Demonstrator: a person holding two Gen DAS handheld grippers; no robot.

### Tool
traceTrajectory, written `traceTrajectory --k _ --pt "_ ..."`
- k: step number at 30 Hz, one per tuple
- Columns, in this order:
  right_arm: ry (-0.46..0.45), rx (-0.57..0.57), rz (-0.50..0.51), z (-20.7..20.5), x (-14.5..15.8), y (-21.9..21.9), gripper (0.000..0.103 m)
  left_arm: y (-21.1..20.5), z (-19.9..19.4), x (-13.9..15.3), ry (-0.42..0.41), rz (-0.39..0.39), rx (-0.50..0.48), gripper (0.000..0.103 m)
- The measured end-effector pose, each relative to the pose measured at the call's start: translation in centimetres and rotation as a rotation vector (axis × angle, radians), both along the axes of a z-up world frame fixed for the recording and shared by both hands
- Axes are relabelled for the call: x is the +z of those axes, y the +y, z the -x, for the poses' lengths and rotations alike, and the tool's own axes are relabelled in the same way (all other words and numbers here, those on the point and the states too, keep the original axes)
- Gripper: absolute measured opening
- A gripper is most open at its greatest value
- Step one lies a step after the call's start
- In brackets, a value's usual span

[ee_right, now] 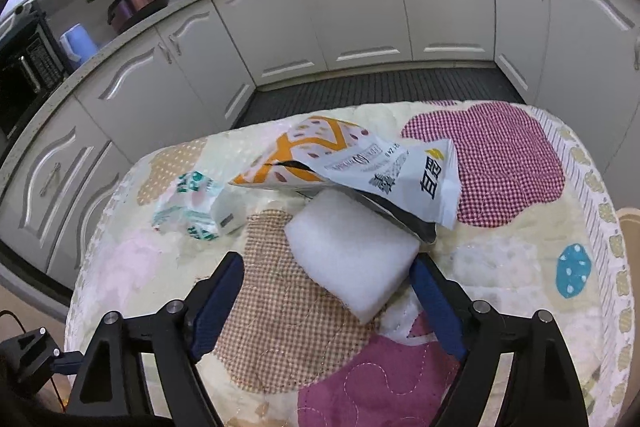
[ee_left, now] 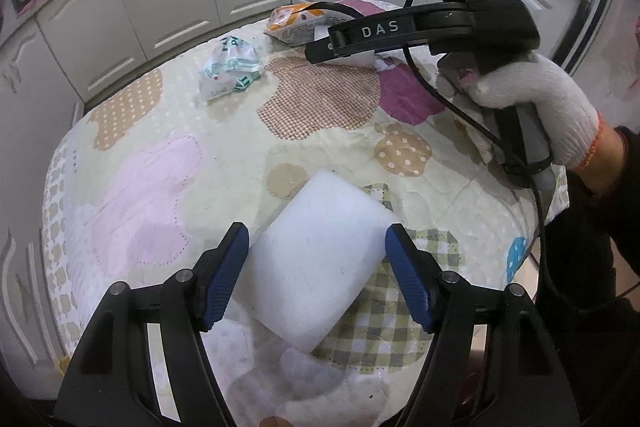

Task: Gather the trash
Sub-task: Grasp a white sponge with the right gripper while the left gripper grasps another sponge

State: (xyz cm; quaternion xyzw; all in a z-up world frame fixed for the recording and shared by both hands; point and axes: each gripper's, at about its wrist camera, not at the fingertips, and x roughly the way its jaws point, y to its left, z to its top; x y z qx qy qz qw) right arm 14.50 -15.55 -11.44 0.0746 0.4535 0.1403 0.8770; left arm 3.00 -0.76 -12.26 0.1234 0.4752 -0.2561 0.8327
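Observation:
In the left wrist view a white foam block (ee_left: 316, 263) lies on the quilted table cover (ee_left: 160, 155), between the blue pads of my open left gripper (ee_left: 316, 255). In the right wrist view another white foam block (ee_right: 352, 251) lies between the pads of my open right gripper (ee_right: 326, 275), closer to the right pad. An orange-and-white snack wrapper (ee_right: 360, 163) lies partly over that block's far side. A crumpled green-and-white wrapper (ee_right: 196, 205) lies to the left. Both wrappers also show in the left wrist view, the orange one (ee_left: 296, 21) and the green one (ee_left: 230, 67).
White kitchen cabinets (ee_right: 360, 19) curve behind the table, with a dark floor mat (ee_right: 380, 87) between them. The right gripper's body and a gloved hand (ee_left: 532, 103) cross the upper right of the left wrist view. The table edge runs close on the right.

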Motion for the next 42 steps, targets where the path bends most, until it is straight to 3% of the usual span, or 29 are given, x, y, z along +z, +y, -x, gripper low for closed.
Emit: traceTrajectory --k 1,4,7,9,11,12,17,20,23,26,35,38,40,42 --pt "-0.007 -0.004 0.004 0.1 0.0 -0.1 0.057 0.1 -0.1 0.0 0.005 0.009 -0.004 0.070" --pt "-0.024 0.005 0.011 0.9 0.5 -0.9 0.044 0.3 -0.3 0.0 0.020 0.027 -0.010 0.068" --pt "-0.036 0.026 0.003 2.1 1.3 -1.7 0.043 0.4 -0.1 0.3 0.015 0.025 -0.009 0.061" --pt "-0.048 0.049 -0.001 3.2 1.9 -1.9 0.042 0.7 0.0 0.8 -0.008 0.011 0.009 0.039" --pt "-0.057 0.065 -0.003 4.2 2.4 -2.1 0.042 1.3 -0.2 1.2 -0.007 0.018 0.029 0.027" --pt "-0.065 0.077 -0.010 5.0 2.8 -2.3 0.042 1.7 -0.3 1.3 0.001 0.026 0.035 0.026" --pt "-0.077 0.094 -0.025 6.6 3.7 -2.6 0.042 2.5 0.0 1.5 0.018 0.064 0.035 0.030" --pt "-0.082 0.109 -0.017 7.5 3.9 -2.5 0.042 3.0 0.1 1.8 0.051 0.097 0.062 0.059" --pt "-0.082 0.118 -0.019 8.1 3.9 -2.4 0.042 3.1 0.3 2.1 0.074 0.138 0.047 0.068" --pt "-0.078 0.119 -0.027 8.3 3.9 -2.3 0.042 2.4 0.2 1.5 0.086 0.088 0.031 0.078" --pt "-0.076 0.136 -0.023 8.7 4.0 -1.6 0.042 1.3 -1.0 -1.1 0.040 -0.088 0.069 0.079" --pt "-0.076 0.139 -0.023 8.8 3.9 -1.6 0.042 2.1 -1.6 -1.5 0.064 -0.054 0.114 0.079" --pt "-0.076 0.140 -0.022 8.9 3.9 -1.6 0.042 2.7 -1.8 -1.2 0.067 -0.010 0.140 0.072" --pt "-0.080 0.140 -0.022 9.1 4.0 -1.8 0.042 3.3 -2.1 -0.6 0.063 0.007 0.171 0.053"
